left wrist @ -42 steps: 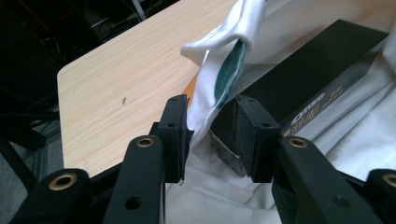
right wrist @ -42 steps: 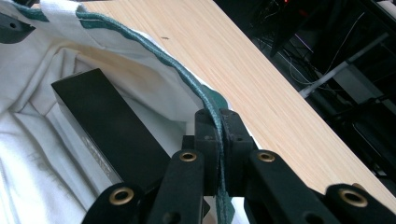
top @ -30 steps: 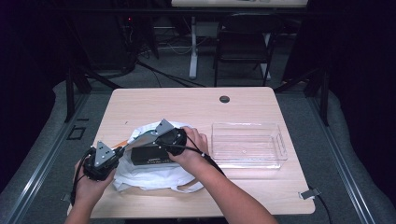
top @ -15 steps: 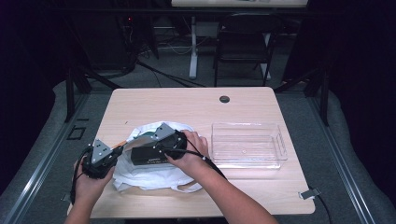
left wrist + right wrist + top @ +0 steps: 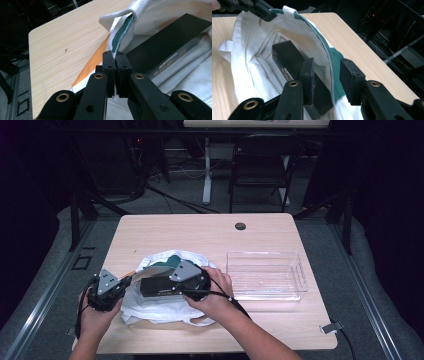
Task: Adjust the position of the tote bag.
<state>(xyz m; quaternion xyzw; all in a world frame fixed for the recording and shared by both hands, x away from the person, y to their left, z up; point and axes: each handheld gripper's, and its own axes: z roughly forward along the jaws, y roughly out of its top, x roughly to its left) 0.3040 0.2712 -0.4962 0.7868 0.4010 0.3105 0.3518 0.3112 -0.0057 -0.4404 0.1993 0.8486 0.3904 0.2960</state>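
Left gripper [image 5: 115, 56] of mine is clamped on the white cloth bag's green-lined rim [image 5: 121, 30]. Right gripper [image 5: 327, 72] has just been opening; the long black box [image 5: 294, 66] lies beside its jaws, inside the bag's mouth, unpressed.

You have a white cloth bag [image 5: 150, 302] with green lining at centre-left, a black box [image 5: 294, 67] with gold lettering, a clear tray [image 5: 265, 275] right, a pale wood-grain table [image 5: 200, 230].
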